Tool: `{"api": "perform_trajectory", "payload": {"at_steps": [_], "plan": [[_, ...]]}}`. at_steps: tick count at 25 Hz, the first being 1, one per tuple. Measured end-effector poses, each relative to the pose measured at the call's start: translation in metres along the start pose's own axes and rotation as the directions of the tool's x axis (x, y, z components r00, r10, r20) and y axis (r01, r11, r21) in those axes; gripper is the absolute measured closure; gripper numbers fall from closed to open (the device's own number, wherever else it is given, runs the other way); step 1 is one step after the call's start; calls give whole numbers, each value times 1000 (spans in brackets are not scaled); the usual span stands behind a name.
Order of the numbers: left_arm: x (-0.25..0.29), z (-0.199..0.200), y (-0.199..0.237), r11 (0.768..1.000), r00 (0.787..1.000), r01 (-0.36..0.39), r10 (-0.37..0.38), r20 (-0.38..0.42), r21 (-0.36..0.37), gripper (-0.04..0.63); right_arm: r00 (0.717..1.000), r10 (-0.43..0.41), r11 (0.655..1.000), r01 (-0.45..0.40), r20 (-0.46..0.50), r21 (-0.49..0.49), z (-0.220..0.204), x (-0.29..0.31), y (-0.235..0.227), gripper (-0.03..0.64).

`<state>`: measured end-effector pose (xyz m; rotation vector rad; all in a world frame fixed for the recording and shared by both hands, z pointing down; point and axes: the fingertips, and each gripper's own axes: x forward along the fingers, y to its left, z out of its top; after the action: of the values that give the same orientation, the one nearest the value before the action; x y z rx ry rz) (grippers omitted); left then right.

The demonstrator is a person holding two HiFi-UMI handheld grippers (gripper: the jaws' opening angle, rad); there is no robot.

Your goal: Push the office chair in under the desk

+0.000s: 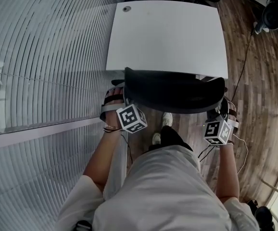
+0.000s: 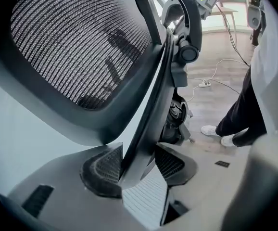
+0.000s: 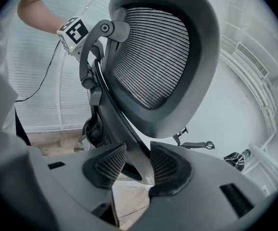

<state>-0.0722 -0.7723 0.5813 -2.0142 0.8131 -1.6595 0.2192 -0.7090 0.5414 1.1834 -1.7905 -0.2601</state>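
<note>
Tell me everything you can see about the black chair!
The office chair is black: a see-through mesh back in a smooth curved frame that looks plastic, with a curved spine behind. It stands upright, its back at the white desk's near edge; seat and wheels are hidden. The left gripper clamps one side of the frame in its jaws, the right gripper the other.

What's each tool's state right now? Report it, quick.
Left tool: closed on the office chair's back frame.
Right tool: closed on the office chair's back frame, at the opposite edge.
</note>
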Motion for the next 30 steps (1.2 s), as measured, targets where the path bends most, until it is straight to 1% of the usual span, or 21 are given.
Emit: {"api": "perform_trajectory", "payload": {"at_steps": [9,16,24,30], "plan": [[15,4,12,1000,1000,-15,15,-2,0,387,1000,-4,1000,4,2,-4,1,17,-11,448],[28,0,21,1000,1000,-23,23,-5,1,387,1000,-9,1000,9,2,-6,7,32,-15,448],[36,-3,29,999,999,-42,43,-30,7,387,1000,2,1000,-1,10,-11,13,34,-13,448],[35,-1,34,999,998,-50,50,-24,18,379,1000,6,1000,-6,9,-11,14,34,-17,448]]}}
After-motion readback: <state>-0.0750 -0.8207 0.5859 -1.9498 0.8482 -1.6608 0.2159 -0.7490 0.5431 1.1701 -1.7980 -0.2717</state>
